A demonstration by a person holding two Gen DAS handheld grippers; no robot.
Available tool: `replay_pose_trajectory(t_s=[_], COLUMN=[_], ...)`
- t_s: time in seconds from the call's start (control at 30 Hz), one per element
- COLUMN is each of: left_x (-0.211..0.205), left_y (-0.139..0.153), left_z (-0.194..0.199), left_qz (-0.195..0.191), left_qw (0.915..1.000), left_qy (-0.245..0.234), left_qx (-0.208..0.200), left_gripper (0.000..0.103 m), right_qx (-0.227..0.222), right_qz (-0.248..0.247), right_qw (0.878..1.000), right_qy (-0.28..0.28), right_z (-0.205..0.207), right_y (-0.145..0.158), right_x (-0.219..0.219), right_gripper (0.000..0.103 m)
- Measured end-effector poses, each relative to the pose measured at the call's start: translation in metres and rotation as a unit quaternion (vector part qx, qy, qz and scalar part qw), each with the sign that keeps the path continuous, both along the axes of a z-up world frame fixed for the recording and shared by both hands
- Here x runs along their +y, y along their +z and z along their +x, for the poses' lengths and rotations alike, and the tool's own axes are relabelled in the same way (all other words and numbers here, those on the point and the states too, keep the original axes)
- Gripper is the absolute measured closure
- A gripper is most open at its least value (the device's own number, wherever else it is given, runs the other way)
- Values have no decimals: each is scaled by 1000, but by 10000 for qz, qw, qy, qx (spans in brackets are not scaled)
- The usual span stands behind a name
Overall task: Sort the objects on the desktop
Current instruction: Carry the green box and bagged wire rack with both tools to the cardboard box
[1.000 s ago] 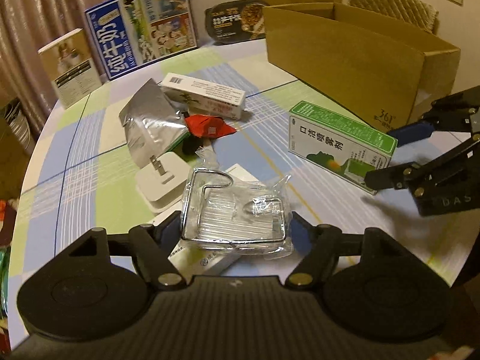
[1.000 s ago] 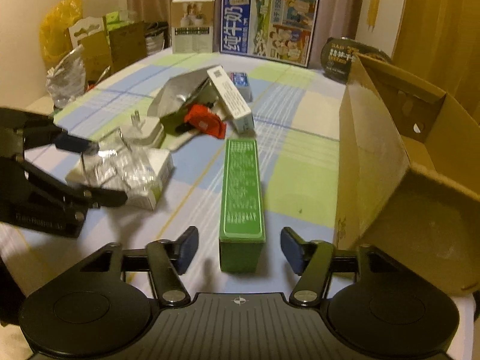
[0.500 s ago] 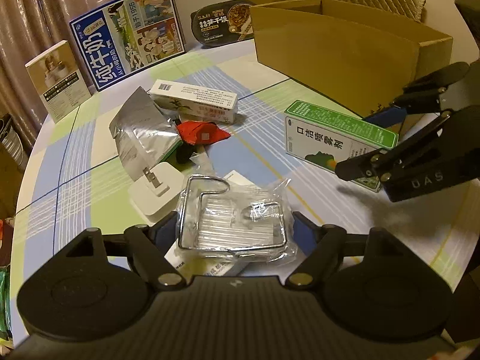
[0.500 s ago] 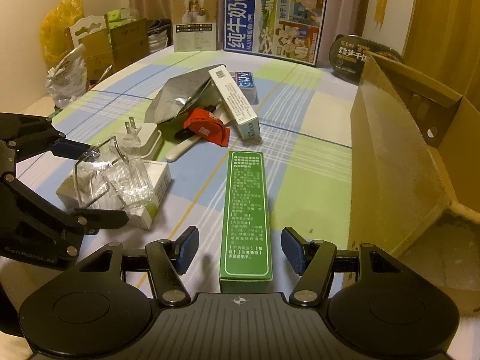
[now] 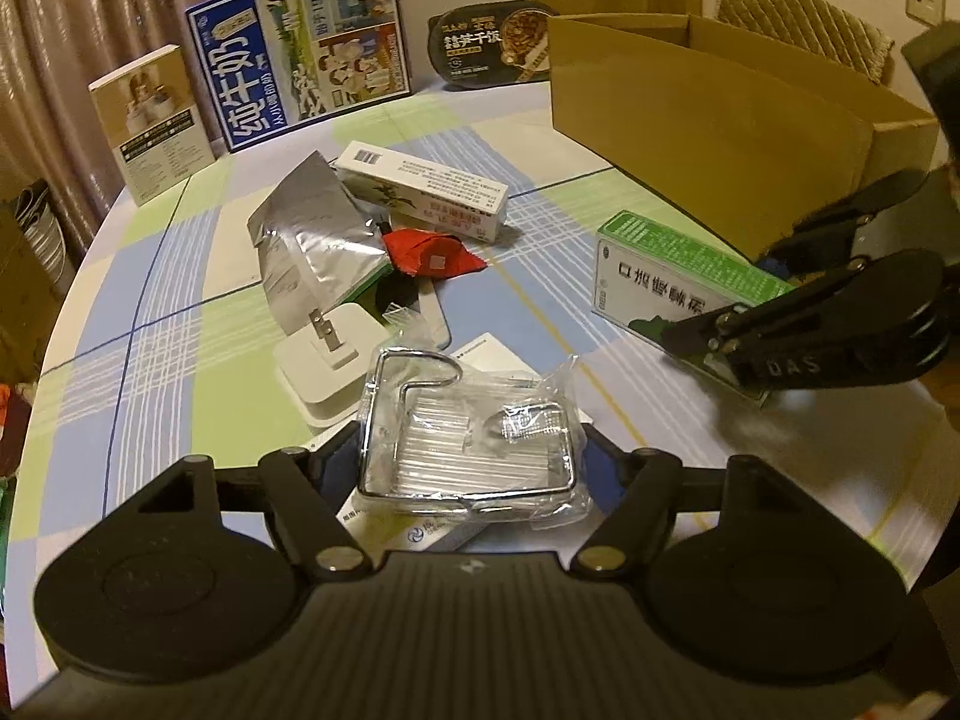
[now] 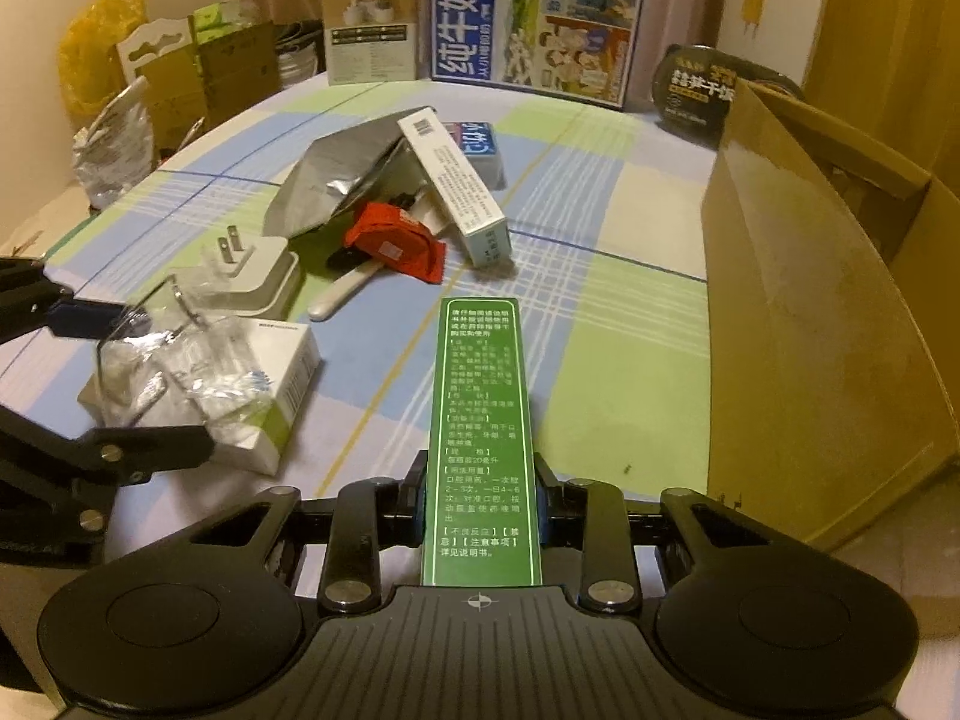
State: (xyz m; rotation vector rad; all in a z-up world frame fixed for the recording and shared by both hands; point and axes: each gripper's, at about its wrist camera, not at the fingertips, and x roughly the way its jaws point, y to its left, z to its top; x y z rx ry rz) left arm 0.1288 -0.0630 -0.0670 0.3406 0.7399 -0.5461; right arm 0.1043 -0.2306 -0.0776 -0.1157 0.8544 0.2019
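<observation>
Right gripper (image 6: 479,498): its two fingers were closed on the near end of the long green cardboard carton with white print (image 6: 480,420), one pad pressed to each long side.
Carton's long axis: it ran straight ahead from between the fingers, in line with them; the far end pointed away from the gripper, toward the loose pile beyond.
Target, as I judged it: the open brown cardboard box (image 6: 828,324) stood to the right of the right fingers, just beside the carton, so the coming move looked like a lift and a swing rightward over its near wall.
Left gripper (image 5: 468,462): fingers set wide, straddling the wire rack in a clear plastic bag (image 5: 468,426), which lay between them on a white box (image 5: 420,531); whether the pads touched the bag I could not tell.
Nearer arm: the right one, already holding the carton.
</observation>
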Motion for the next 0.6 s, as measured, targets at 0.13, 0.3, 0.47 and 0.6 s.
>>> replay_pose_trajectory(t_s=[0.13,0.3,0.47,0.6], left_x=[2,5,0,-10], left_y=[3,10,30,49], left_z=[-4,-14,-27,-38], left_qz=[-50,-119,-226,-315], left_qw=[9999,9998,9995,9992], left_qy=[81,177,209,170], left_qx=[33,54,-48,-160], left_gripper=[33,33,33,33], right_qx=[-110,-242,-490,-838], right_qz=[-31,5,85,155], right_qw=[9999,9997,9987,9961], right_qy=[-11,-90,-123,-219], right_z=[-11,-30,-52,-70], right_y=[8,24,51,83], right_x=[0,-3,-6,-16], right_gripper=[75,75,75,75])
